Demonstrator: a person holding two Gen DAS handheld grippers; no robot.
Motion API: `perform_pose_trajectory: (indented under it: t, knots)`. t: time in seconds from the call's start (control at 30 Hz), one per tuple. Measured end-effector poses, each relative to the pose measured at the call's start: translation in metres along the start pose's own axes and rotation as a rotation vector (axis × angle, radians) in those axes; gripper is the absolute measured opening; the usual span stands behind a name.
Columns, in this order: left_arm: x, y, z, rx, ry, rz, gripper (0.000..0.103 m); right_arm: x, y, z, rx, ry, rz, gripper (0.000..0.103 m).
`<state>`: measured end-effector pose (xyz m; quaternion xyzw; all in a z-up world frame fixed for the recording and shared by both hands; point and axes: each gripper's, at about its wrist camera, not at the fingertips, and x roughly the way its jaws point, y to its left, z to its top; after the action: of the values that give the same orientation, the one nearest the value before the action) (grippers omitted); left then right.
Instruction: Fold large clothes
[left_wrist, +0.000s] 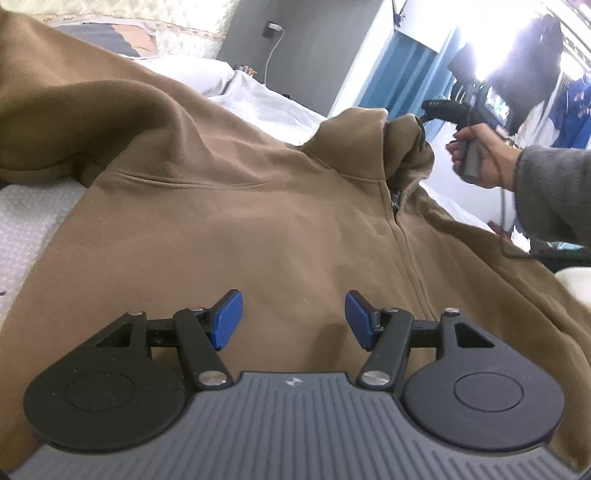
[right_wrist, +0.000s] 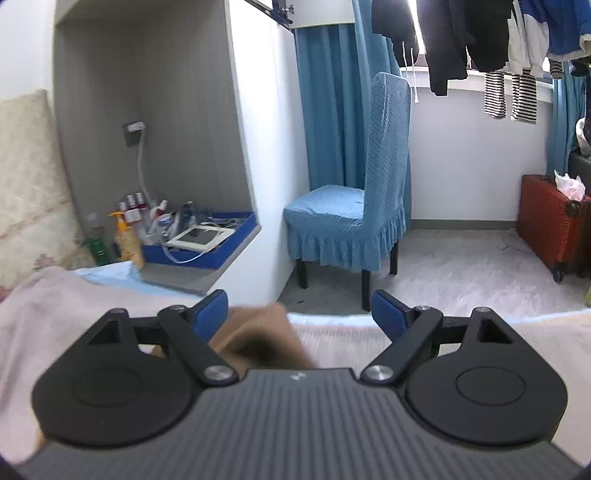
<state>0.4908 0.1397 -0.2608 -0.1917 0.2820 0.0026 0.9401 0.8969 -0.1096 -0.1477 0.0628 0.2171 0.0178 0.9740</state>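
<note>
A large brown fleece zip-front sweatshirt (left_wrist: 229, 221) lies spread front-up across the white quilted bed (left_wrist: 26, 221), its zipper running up to a stand-up collar (left_wrist: 373, 144) that is bunched and raised at the far end, and one thick fold of the same cloth is heaped along the far left. It looks laid out flat like this so the sides can be brought in toward the middle for folding, which I judge has hardly started. The left gripper (left_wrist: 293, 319) hovers low over the chest panel with its blue pads (left_wrist: 227, 319) spread apart; nothing sits between them, the fabric only lies beneath them, just to the left of the zipper line. A person's hand in a grey sleeve (left_wrist: 484, 155) holds the handle of the right gripper up by the collar. From that right gripper's (right_wrist: 299, 314) own camera, its fingers stand wide apart, and a blurred lump of the brown cloth (right_wrist: 258, 339) lies between them, close against the left-hand pad (right_wrist: 210, 314) and well clear of the other one, so they are not pinching it. I take that as the collar let go to settle on the bed. Beyond are a blue-covered chair (right_wrist: 347, 218) and a red suitcase (right_wrist: 550, 221).
</note>
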Motion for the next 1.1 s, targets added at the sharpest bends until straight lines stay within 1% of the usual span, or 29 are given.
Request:
perform_pose_trajectory:
  t: [0.13, 0.2, 0.3, 0.4, 0.53, 0.63, 0.7, 0.77, 0.83, 0.9, 1.0, 1.1]
  knots:
    - [-0.012, -0.004, -0.004, -0.005, 0.004, -0.036, 0.066, -0.059, -0.001, -0.016, -0.050, -0.012, 0.018, 0.086]
    - [-0.018, -0.008, -0.005, -0.002, 0.016, -0.037, 0.066, -0.092, -0.003, -0.026, -0.046, -0.008, 0.041, 0.086]
    - [-0.038, -0.013, -0.004, -0.008, -0.008, -0.014, 0.066, -0.144, -0.001, -0.040, -0.073, -0.013, 0.087, 0.086]
    - [-0.062, -0.017, -0.002, -0.011, -0.030, -0.038, 0.066, -0.200, 0.006, -0.054, -0.099, -0.059, 0.134, 0.086]
    - [-0.095, -0.029, -0.007, 0.006, -0.057, -0.038, 0.066, -0.271, 0.017, -0.076, -0.105, -0.039, 0.198, 0.086]
    - [-0.116, -0.043, -0.012, 0.046, -0.073, -0.034, 0.066, -0.322, 0.026, -0.094, -0.151, -0.026, 0.234, 0.086]
    - [-0.130, -0.050, -0.014, 0.074, -0.083, -0.029, 0.066, -0.353, 0.028, -0.107, -0.153, -0.027, 0.253, 0.086]
    - [-0.144, -0.057, -0.015, 0.094, -0.101, -0.025, 0.066, -0.379, 0.026, -0.121, -0.129, -0.033, 0.258, 0.086]
    - [-0.154, -0.061, -0.015, 0.109, -0.113, -0.010, 0.066, -0.398, 0.027, -0.135, -0.109, 0.001, 0.270, 0.086]
    - [-0.164, -0.063, -0.016, 0.109, -0.115, -0.015, 0.066, -0.418, 0.031, -0.149, -0.141, 0.009, 0.259, 0.086]
    - [-0.177, -0.065, -0.019, 0.118, -0.122, -0.036, 0.066, -0.446, 0.033, -0.166, -0.173, 0.013, 0.265, 0.086]
    - [-0.187, -0.066, -0.021, 0.126, -0.121, -0.025, 0.066, -0.469, 0.025, -0.178, -0.173, 0.017, 0.251, 0.086]
